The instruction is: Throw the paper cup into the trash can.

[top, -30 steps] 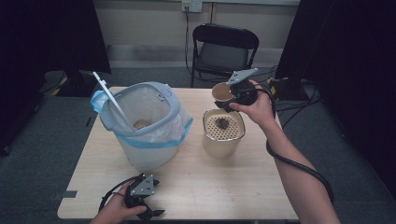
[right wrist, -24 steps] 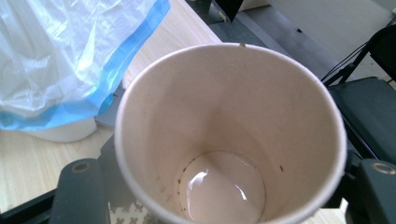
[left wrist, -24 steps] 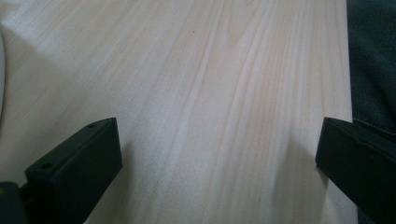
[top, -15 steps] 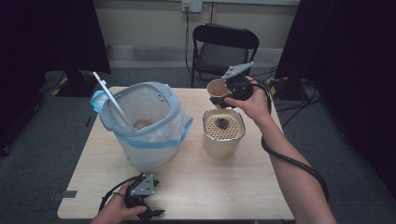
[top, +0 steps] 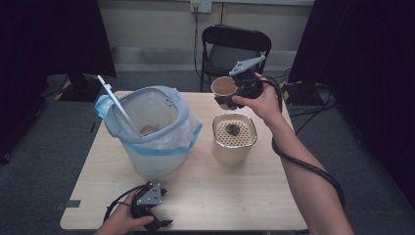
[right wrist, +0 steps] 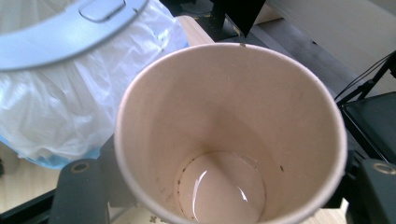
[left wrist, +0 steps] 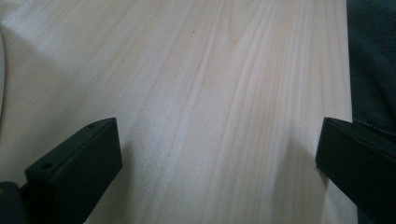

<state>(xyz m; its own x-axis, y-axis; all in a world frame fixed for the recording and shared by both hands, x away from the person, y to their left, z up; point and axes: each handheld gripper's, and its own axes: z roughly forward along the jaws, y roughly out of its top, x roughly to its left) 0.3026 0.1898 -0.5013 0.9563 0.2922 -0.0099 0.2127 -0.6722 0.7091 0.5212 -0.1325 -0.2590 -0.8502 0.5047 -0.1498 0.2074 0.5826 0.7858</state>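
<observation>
My right gripper [top: 234,94] has its fingers clamped on the paper cup [right wrist: 229,135], wet at the bottom, held above the strainer tub [top: 234,139]. My left gripper [top: 147,208] rests on the bench [left wrist: 224,93], fingers wide, nothing between.

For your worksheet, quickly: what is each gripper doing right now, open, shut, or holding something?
Left gripper: open, empty, low over the table.
Right gripper: shut on the paper cup, held up beside the bin.
</observation>
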